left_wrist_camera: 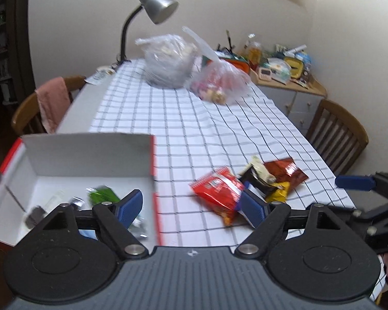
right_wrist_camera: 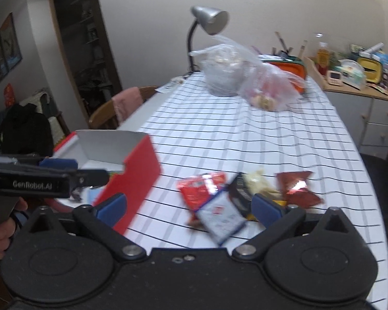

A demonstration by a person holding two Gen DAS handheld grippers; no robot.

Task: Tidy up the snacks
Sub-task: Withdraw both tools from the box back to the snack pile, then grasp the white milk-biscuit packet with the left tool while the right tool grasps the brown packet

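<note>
A: Both grippers stand wide apart with nothing between them: the left gripper [left_wrist_camera: 191, 206] near the red-and-white cardboard box [left_wrist_camera: 90, 152], the right gripper [right_wrist_camera: 188, 208] over the loose pile of snack packets [right_wrist_camera: 235, 193] on the checked-cloth bench [right_wrist_camera: 245, 134].

B: The risk?

A: The packets overlap. Closing on the white-and-blue packet [right_wrist_camera: 219, 217] could drag the red crinkly packet [right_wrist_camera: 201, 188] toward the bench edge.

The middle of the cloth [left_wrist_camera: 194, 118] is bare, so a gripper can pass there. The box [left_wrist_camera: 90, 152] blocks the lower left. Snacks [left_wrist_camera: 245, 188] crowd the lower right. Two bags [left_wrist_camera: 191, 64] stand at the top.
</note>
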